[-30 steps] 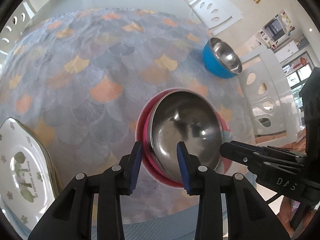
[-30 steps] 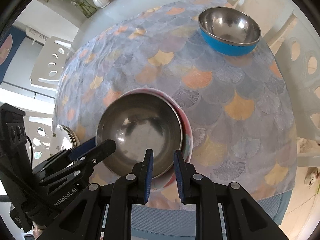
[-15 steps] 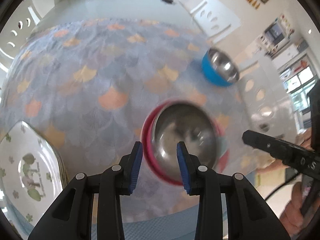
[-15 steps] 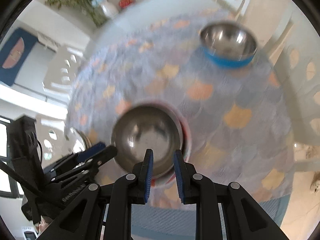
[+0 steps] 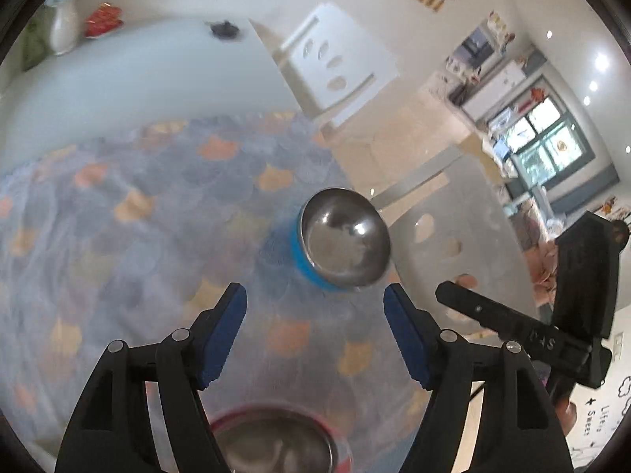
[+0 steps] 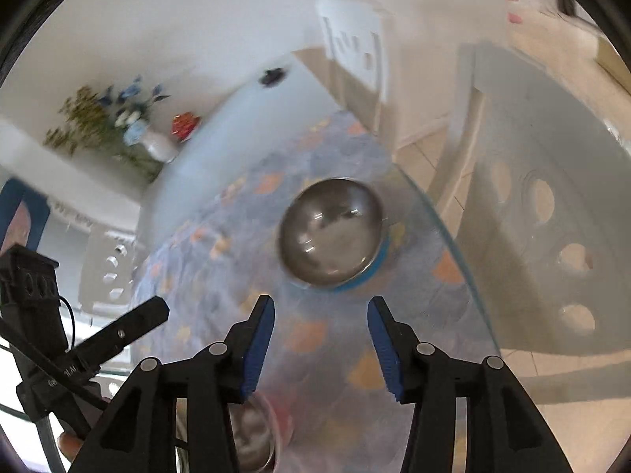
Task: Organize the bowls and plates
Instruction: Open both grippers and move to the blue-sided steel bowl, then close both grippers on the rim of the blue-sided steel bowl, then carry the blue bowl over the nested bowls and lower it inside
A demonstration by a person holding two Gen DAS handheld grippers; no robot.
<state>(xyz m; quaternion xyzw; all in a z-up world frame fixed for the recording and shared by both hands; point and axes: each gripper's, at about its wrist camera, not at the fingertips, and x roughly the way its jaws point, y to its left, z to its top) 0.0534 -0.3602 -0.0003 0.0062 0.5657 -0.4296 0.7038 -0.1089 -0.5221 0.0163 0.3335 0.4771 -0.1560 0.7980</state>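
Sitting closest to both cameras, at the near end of the patterned tablecloth [image 5: 118,236]: the red bowl [image 5: 272,445] with a steel bowl nested in it, below the jaws and gripped by neither.

Hanging over the cloth past that red bowl: the left gripper [image 5: 314,331], jaws having just been opening, now standing wide with nothing between them. Doing the same beside it: the right gripper [image 6: 320,339], jaws having just been opening, moderately apart and empty.

Resting farther along the cloth from the red bowl, near the table's right edge: the blue bowl [image 5: 341,238], steel inside, upright, lying beyond both pairs of fingertips, touching none.

Standing behind everything, blurred: a white chair [image 5: 335,67].
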